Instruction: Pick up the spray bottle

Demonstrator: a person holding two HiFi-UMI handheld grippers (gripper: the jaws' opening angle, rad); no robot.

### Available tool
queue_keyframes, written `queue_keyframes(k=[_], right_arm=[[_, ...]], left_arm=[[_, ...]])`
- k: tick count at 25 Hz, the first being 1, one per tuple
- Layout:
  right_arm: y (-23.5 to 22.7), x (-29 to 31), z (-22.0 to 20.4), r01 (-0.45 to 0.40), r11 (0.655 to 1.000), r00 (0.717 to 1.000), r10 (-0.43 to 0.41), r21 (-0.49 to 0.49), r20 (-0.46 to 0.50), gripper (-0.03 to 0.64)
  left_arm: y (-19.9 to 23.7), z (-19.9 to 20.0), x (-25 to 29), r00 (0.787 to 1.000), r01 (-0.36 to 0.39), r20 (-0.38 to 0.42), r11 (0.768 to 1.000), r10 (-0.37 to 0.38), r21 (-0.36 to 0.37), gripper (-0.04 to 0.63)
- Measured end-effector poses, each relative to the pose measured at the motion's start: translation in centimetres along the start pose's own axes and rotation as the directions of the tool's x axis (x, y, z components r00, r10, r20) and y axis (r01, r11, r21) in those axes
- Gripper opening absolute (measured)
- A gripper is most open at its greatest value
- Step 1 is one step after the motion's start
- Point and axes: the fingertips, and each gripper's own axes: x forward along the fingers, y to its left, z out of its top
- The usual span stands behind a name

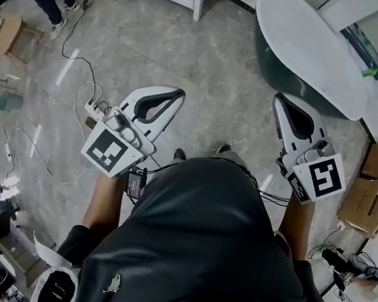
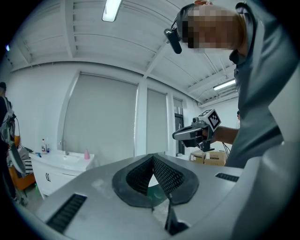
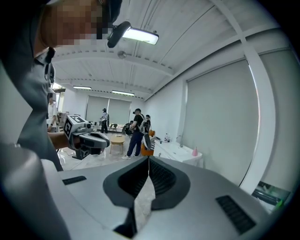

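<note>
Grey marbled floor (image 1: 207, 60) spreads beneath us, with a white power strip (image 1: 96, 109) and its cables lying at the left. Just right of it we hold the left gripper (image 1: 180, 94) out level. Its black pads meet at the tips and nothing sits between them.

In the left gripper view, a white bench (image 2: 61, 164) with a tap stands well off to the left of those closed jaws. A small pink bottle (image 2: 86, 154) stands upright on it, far from the gripper. It is too small for us to tell whether it is the spray bottle, and we see no clearer candidate.

Further right we hold the right gripper (image 1: 279, 98), tilted slightly downward. Its jaws are pressed together and empty as well. In the right gripper view the same pink bottle shows on the bench to the right of the jaws, again well apart from them.

Beyond the right gripper stands a white bathtub (image 1: 311, 46) with a dark outer wall. Cardboard boxes (image 1: 376, 183) sit on the floor at the far right.
</note>
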Motion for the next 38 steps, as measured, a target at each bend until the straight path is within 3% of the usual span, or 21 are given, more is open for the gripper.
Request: queue_keyframes(k=[18,30,38], right_arm=[[-15.4,2.1,-2.6,-0.174,0.985,0.984,0.174,-0.005,0.035,0.009],[-19.8,2.9,-4.9,-0.174,0.982,0.984,0.17,0.073,0.046,0.009],[-23.2,-1.6,-8.0,-0.145,0.983,0.989,0.14,0.112,0.057,0.009]], left_arm=[[-1.1,0.9,14.9,0.991,-0.118,-0.06,0.993,0.118,0.003,0.006],[-1.2,1.2,19.9,0.989,-0.073,-0.125,0.997,0.077,0.033,0.006],[-5.8,1.2,24.9,0.987,-0.003,-0.161,0.997,0.016,0.083,0.006]])
